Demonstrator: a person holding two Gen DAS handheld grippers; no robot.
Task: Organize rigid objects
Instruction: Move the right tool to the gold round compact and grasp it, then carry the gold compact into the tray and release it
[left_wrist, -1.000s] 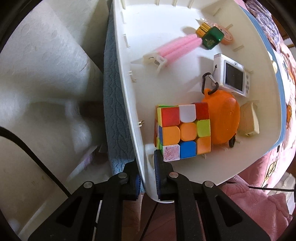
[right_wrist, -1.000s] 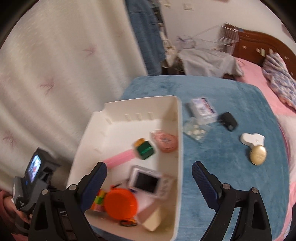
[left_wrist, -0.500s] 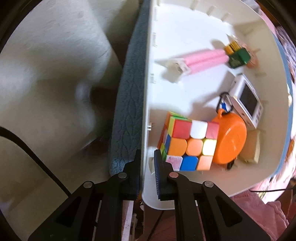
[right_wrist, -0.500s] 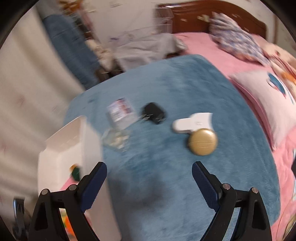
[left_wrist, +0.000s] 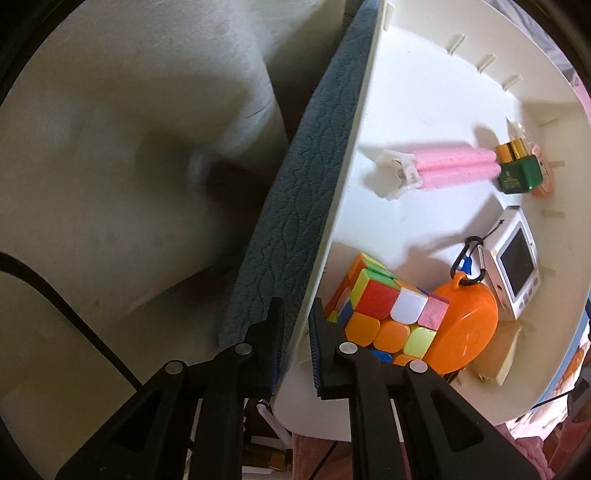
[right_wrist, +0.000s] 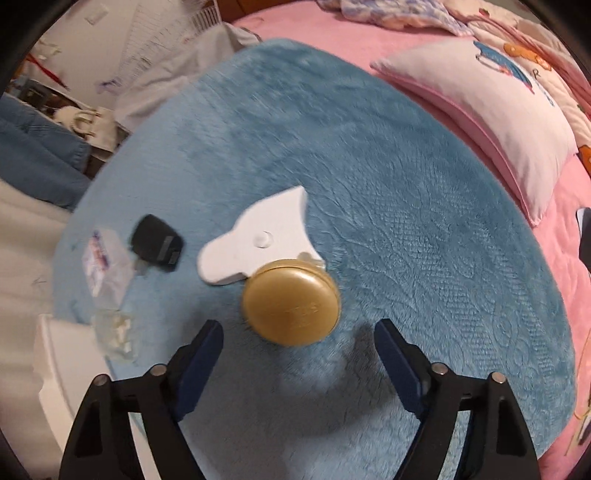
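Left tongs (left_wrist: 295, 332) pinch white bin (left_wrist: 424, 92) wall; right tongs (right_wrist: 297, 354), closing yet spread with nothing between, over gold compact (right_wrist: 291, 302) on blue blanket (right_wrist: 424, 258), pink bed (right_wrist: 561, 236) right.

No readable text: embossed mark on gold compact (right_wrist: 291, 305) ahead of fingers and print on green box (left_wrist: 519, 176) too blurred.

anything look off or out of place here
Two things. The white plastic bin juts past the edge of the blue blanket, held at its wall by the left gripper. On the blanket, the round gold compact rests partly on the flat white plastic piece.
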